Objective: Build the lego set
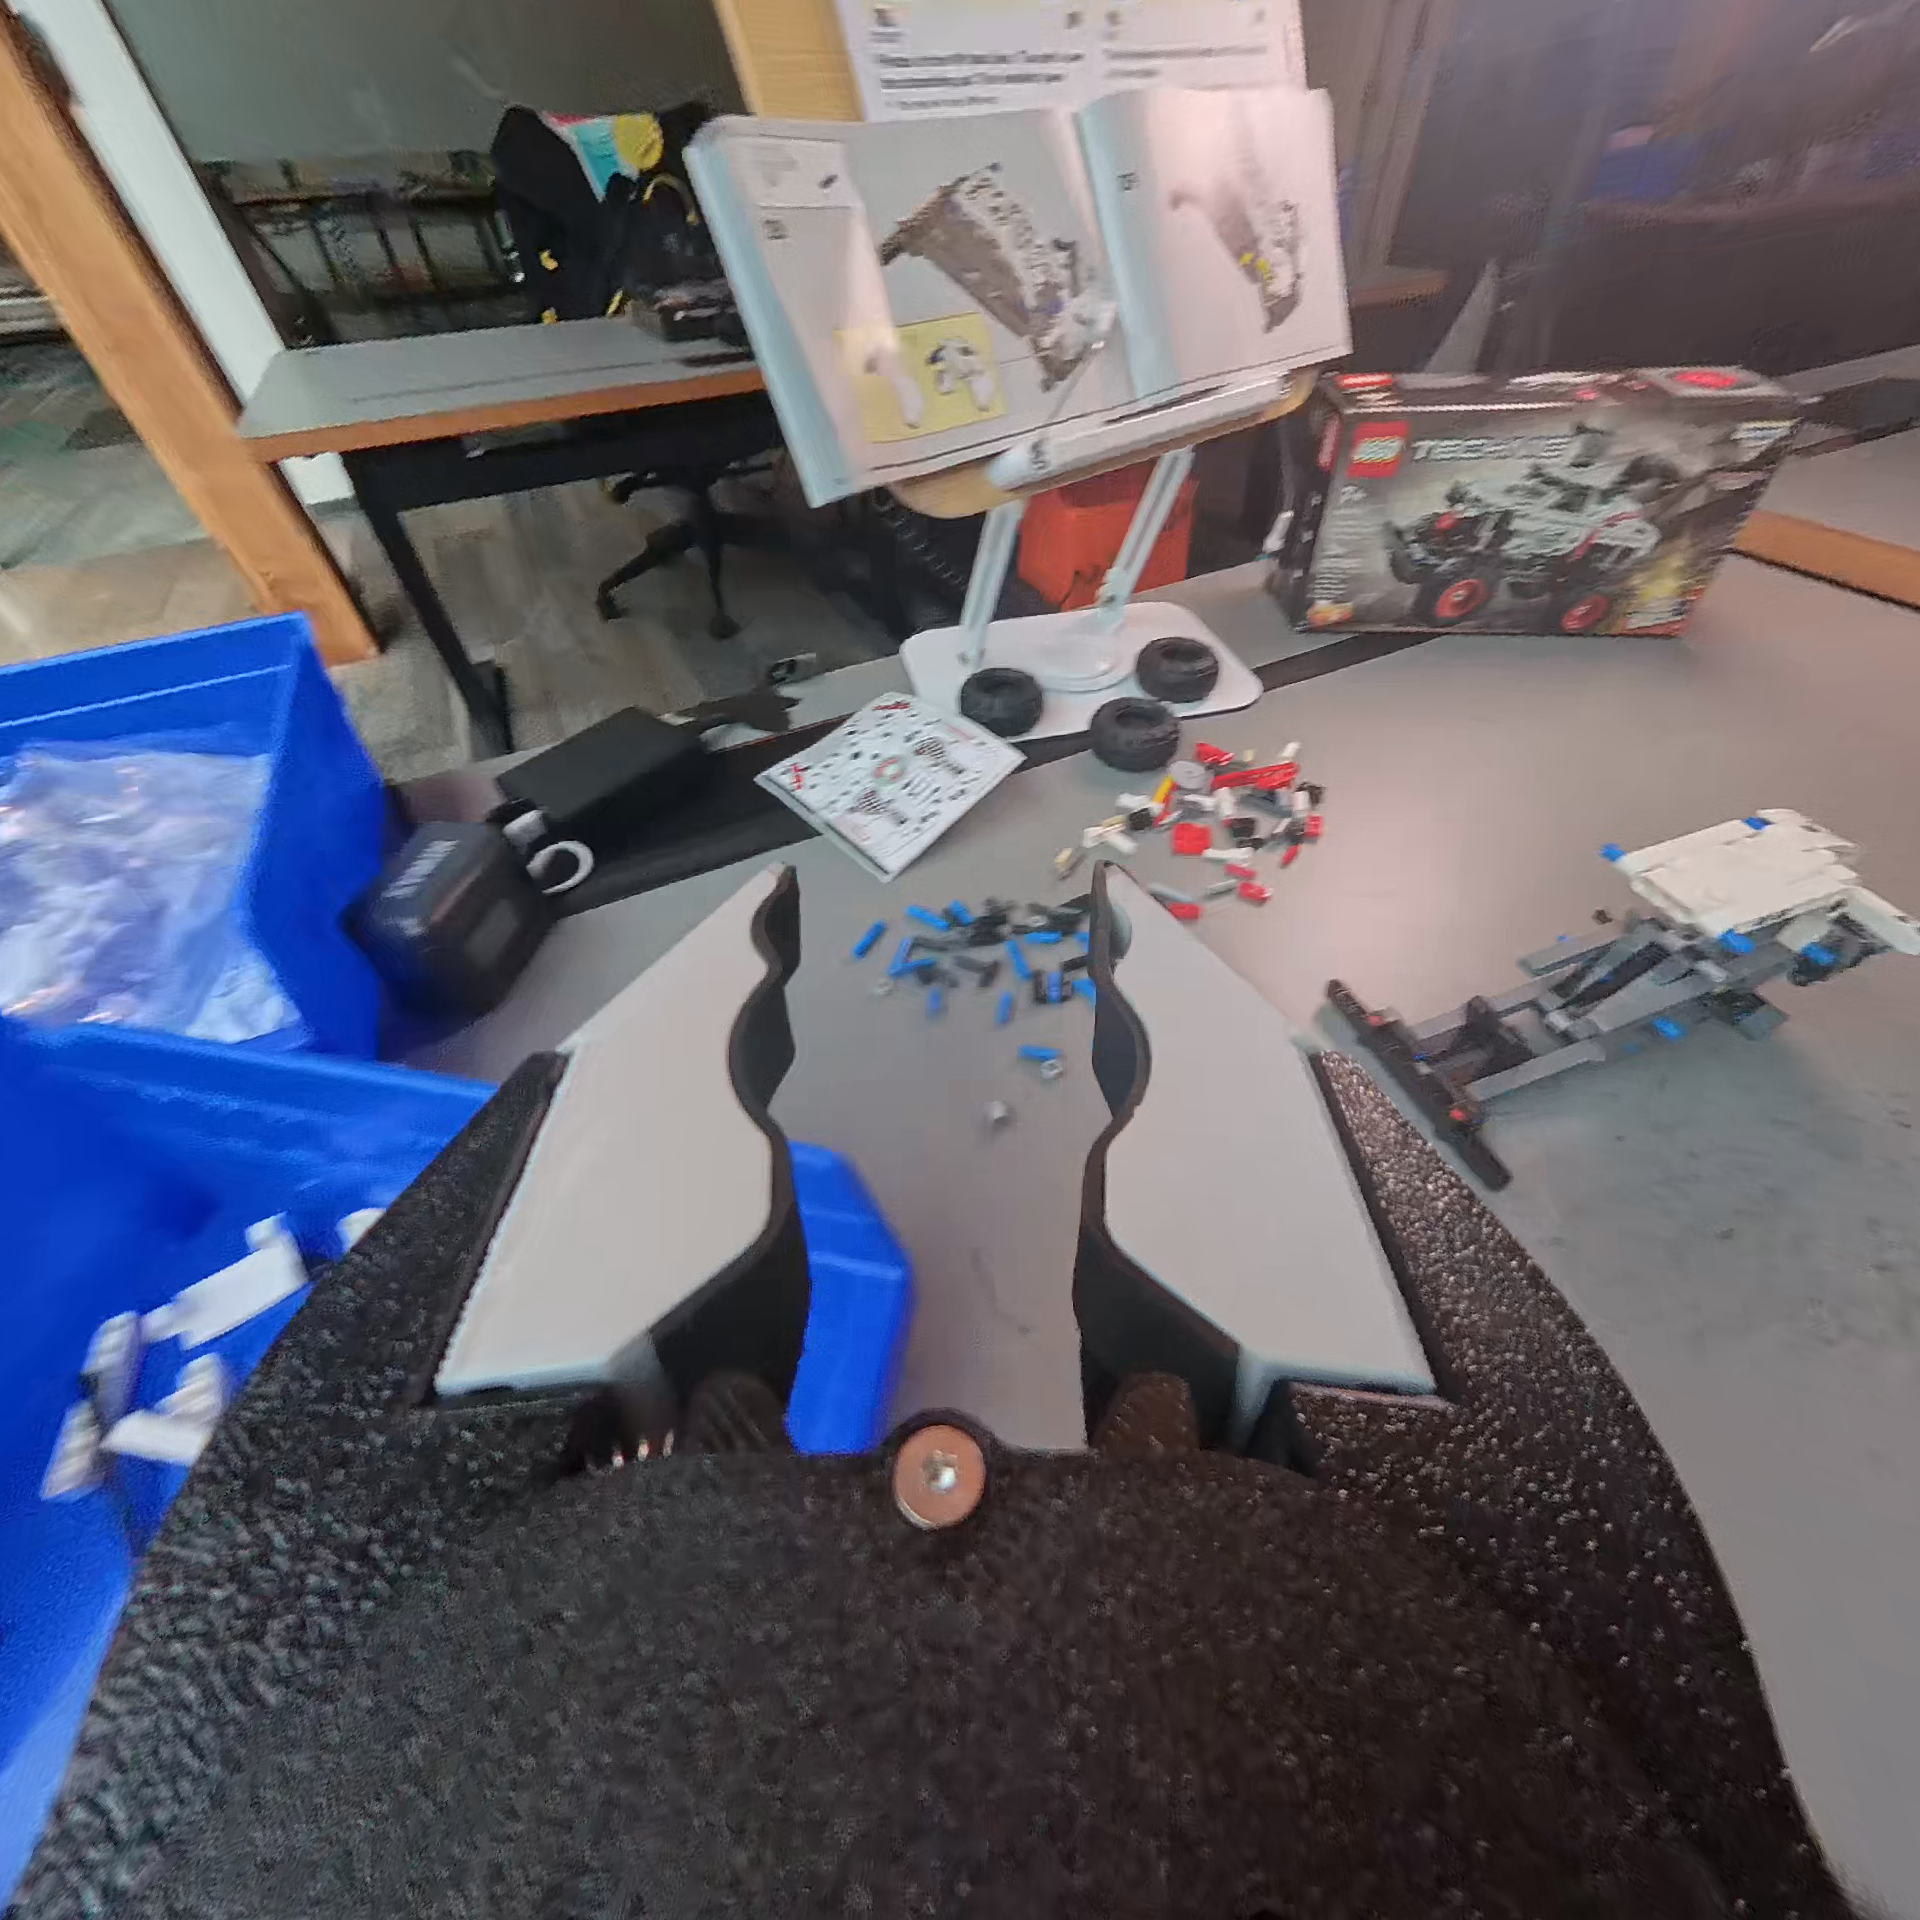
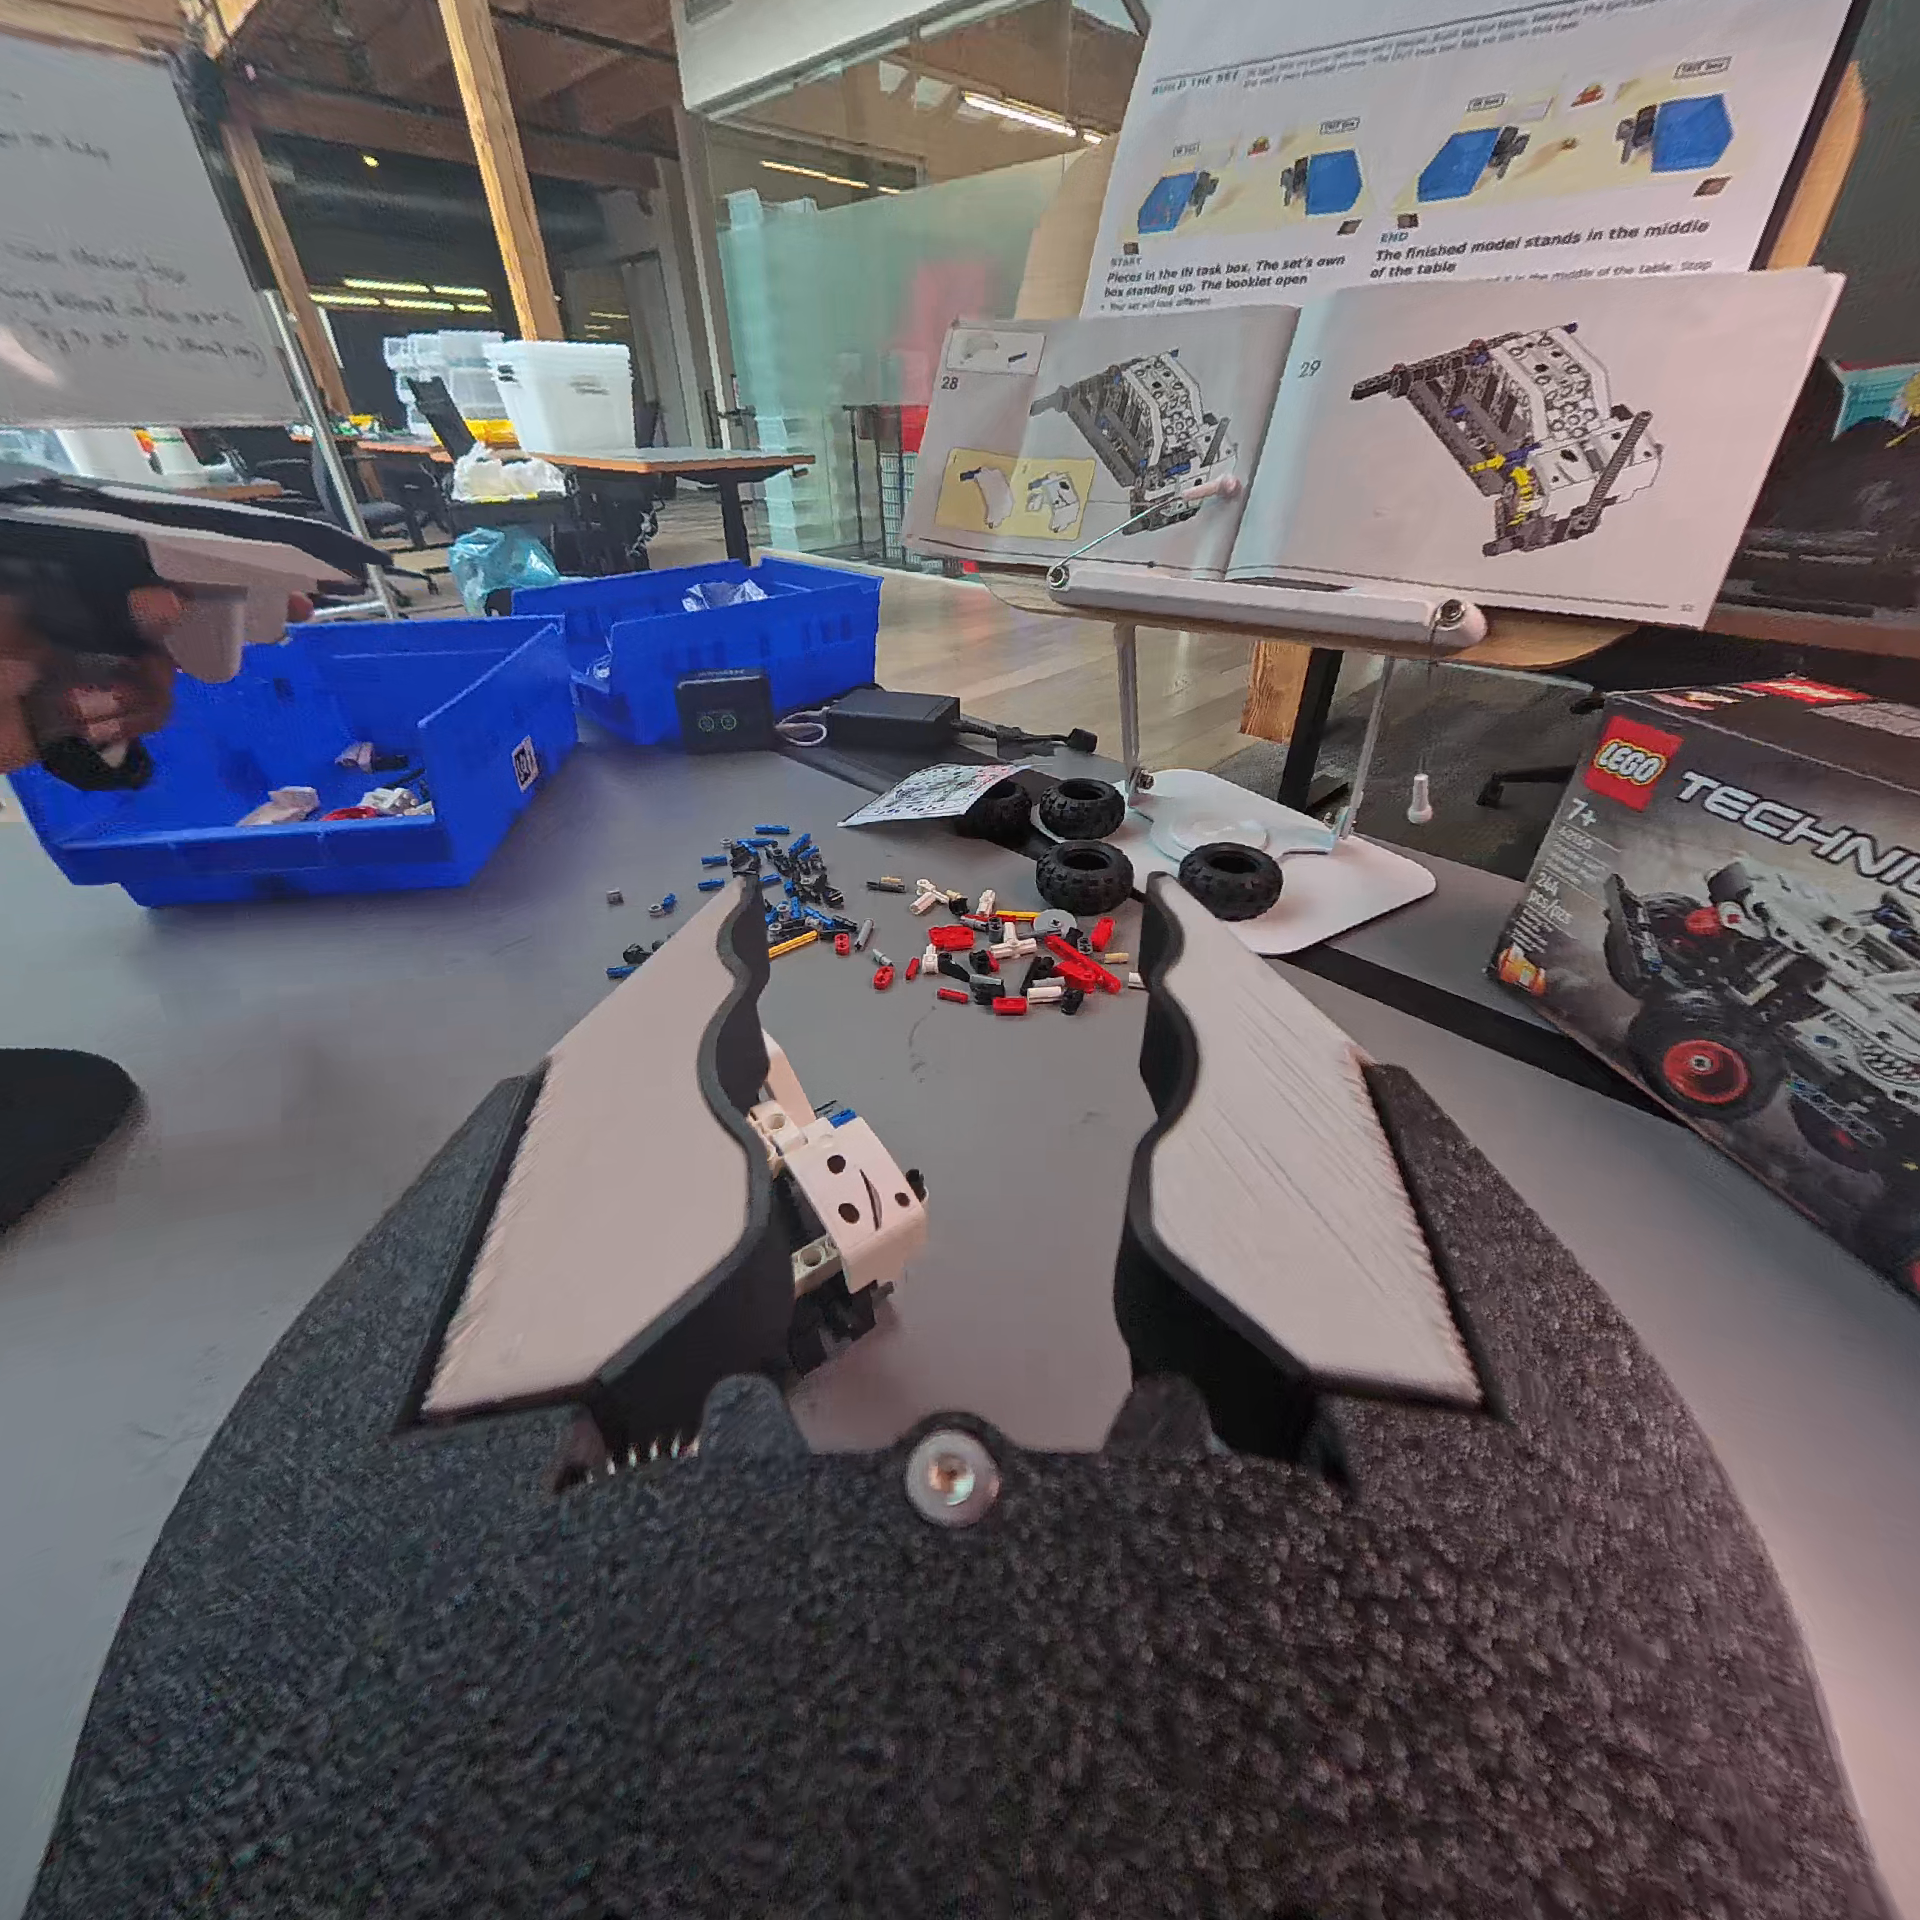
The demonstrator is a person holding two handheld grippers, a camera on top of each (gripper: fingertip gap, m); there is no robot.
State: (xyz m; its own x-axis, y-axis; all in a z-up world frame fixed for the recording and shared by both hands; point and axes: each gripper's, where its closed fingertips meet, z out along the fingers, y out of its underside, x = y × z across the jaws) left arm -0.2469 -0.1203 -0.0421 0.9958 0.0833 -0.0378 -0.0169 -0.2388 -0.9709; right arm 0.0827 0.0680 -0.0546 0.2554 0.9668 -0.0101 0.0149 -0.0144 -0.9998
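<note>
Build roughly midway, judged from the table. The grey table (image 1: 1714, 1299) carries a partly built chassis (image 1: 1621, 977): long grey frame with a white body block at its far end, no wheels fitted. In the right wrist view its white end shows close under the right gripper (image 2: 945, 925), half hidden by one finger.

Set box (image 2: 1745, 935) stands at the right edge. Open instruction booklet (image 2: 1351, 447) on a stand behind the loose parts. Two blue bins (image 2: 499, 727) to the left, the nearer with a few pale pieces left in it (more to unpack, likely).

Four black tyres (image 2: 1086, 873) loose by the stand base. Sticker sheet (image 1: 888, 779) beside them. Two scatters of small parts: red and white pieces (image 2: 1018, 956), blue and black pins (image 1: 987, 951).

Left gripper (image 1: 940, 914) hangs over the pins, jaws wide apart, empty. Right gripper likewise wide, gripping nothing.

Obstruction: the power bank (image 1: 457, 914) and cable sit clear of the work.
</note>
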